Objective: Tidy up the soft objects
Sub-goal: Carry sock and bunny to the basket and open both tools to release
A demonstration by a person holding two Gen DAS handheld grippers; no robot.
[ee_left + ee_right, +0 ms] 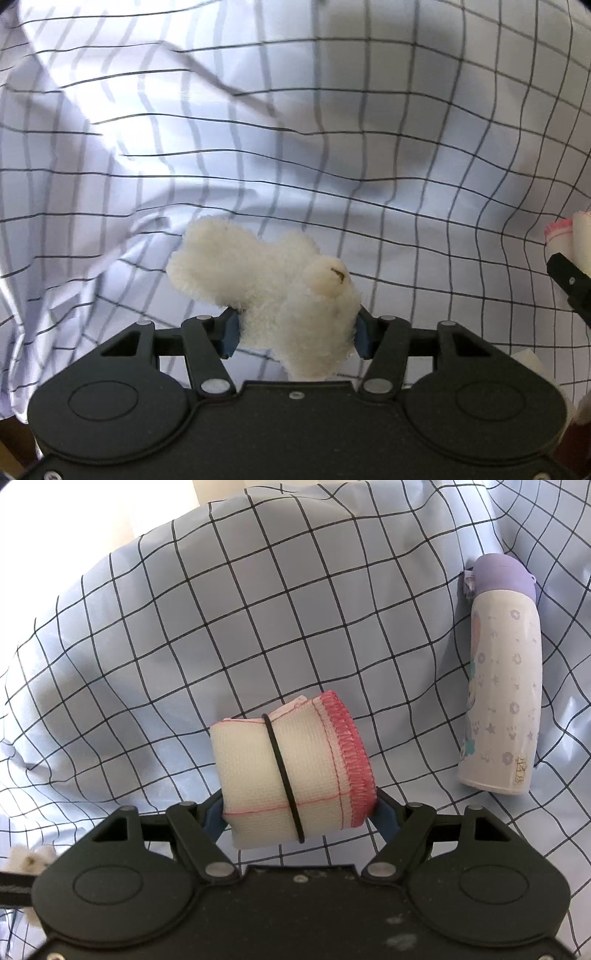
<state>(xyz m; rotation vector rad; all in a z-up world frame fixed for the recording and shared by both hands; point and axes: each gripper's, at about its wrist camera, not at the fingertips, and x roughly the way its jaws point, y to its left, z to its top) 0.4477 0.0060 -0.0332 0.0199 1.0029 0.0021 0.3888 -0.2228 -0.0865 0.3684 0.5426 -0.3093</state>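
A fluffy white plush toy is clamped between the blue pads of my left gripper, which is shut on it and holds it above the checked sheet. My right gripper is shut on a rolled white cloth with pink stitched edging and a black elastic band around it. The same cloth roll shows at the right edge of the left wrist view. A bit of the plush toy shows at the lower left of the right wrist view.
A white bottle with a purple cap lies on the rumpled pale blue checked sheet to the right of the cloth roll. The sheet has folds and bulges all over. A brown object sits at the lower right corner.
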